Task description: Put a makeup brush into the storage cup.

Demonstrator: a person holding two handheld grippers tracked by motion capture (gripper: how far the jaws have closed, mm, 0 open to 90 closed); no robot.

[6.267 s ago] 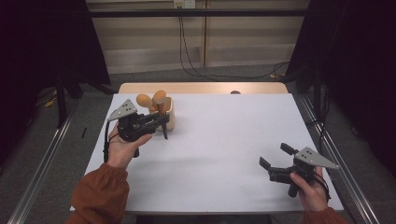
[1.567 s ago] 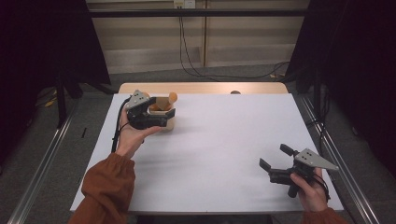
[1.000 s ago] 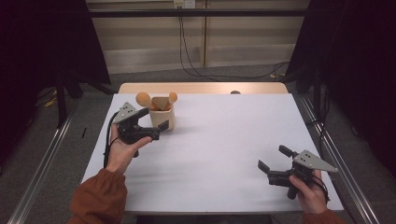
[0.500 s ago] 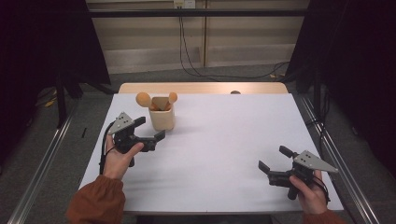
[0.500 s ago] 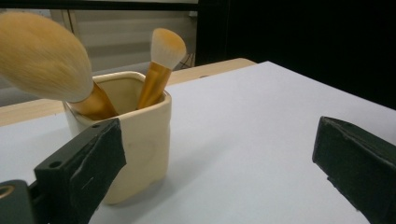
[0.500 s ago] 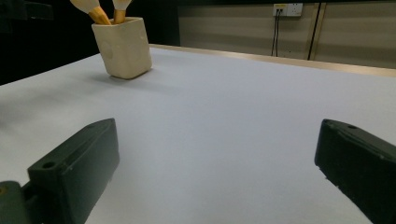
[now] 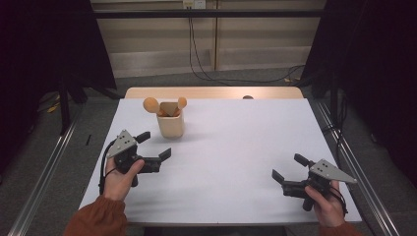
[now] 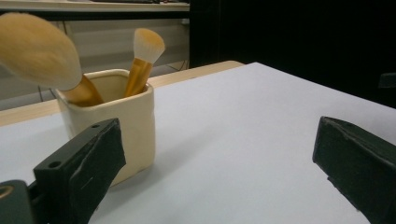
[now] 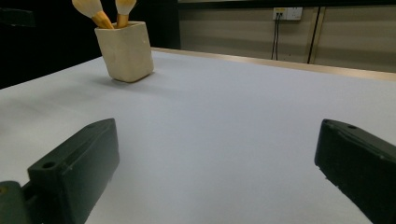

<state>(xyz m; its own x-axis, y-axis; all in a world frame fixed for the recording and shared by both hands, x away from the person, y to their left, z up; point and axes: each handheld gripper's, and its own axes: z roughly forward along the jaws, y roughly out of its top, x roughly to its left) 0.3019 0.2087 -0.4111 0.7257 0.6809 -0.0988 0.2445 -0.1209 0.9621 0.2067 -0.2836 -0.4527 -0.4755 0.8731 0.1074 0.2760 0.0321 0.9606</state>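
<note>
White tabletop point(image 7: 231, 147), dark curtains behind. Left gripper point(image 7: 153, 145) jaws apart, empty, just in front of the cream cup point(image 7: 170, 124). Cup stands upright holding two makeup brushes point(image 8: 142, 58), maybe a third item. Right gripper point(image 7: 290, 169) jaws apart, well away from the cup.

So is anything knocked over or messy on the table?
No, nothing stands out. The cream cup stands upright on the white table, with two brushes leaning inside it, bristles up. Nothing is spilled. The left claw and right claw are both open and hold nothing.
</note>
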